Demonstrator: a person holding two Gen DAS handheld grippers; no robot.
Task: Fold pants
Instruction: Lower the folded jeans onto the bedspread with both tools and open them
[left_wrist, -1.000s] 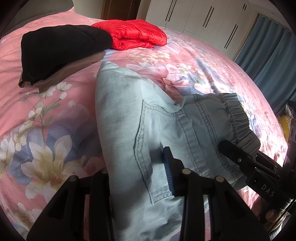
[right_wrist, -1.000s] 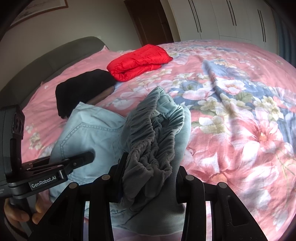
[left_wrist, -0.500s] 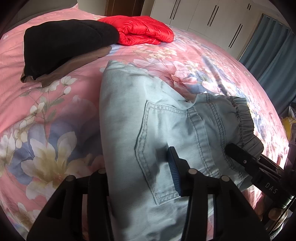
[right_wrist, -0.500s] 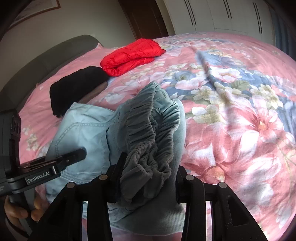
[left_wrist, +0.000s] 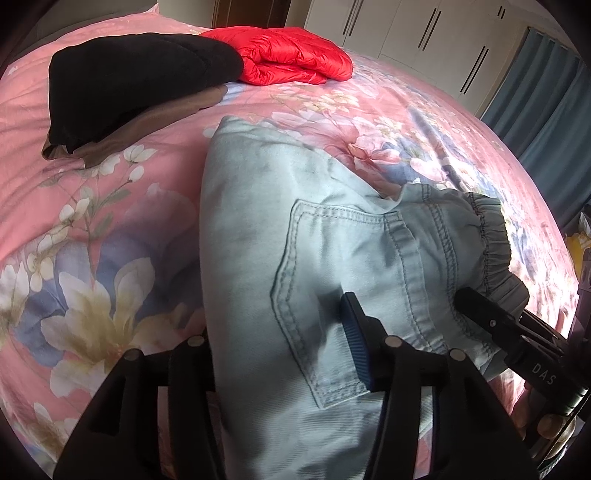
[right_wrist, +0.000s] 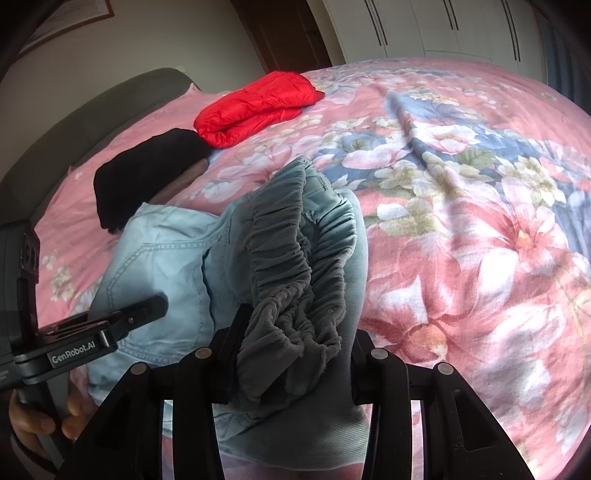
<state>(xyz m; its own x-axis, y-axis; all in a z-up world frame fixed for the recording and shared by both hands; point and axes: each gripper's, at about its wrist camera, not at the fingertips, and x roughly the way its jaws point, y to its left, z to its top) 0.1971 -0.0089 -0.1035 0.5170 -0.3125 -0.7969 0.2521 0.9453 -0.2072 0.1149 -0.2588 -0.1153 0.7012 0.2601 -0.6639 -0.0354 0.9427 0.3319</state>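
Light blue denim pants (left_wrist: 258, 229) lie folded on the floral bed cover, back pocket up and elastic waistband (right_wrist: 291, 258) to the right. My left gripper (left_wrist: 277, 325) straddles the fabric below the pocket. Its jaws are opening, with the denim slack between them. The blue pad (left_wrist: 354, 343) shows, while cloth hides the other finger. My right gripper (right_wrist: 299, 328) is shut on the bunched waistband and holds it up off the bed. One right finger (left_wrist: 480, 314) pokes in at the pants' right edge.
A black garment (left_wrist: 140, 85) and a folded red puffer jacket (left_wrist: 288, 55) lie farther up the pink floral bed cover (right_wrist: 480, 221). A grey headboard (right_wrist: 74, 125), white wardrobes and a blue curtain (left_wrist: 546, 103) ring the bed. A hand (right_wrist: 33, 424) holds the left gripper.
The left gripper's jaws have spread wider over the denim. The right gripper keeps its hold on the waistband. The pants have hardly shifted.
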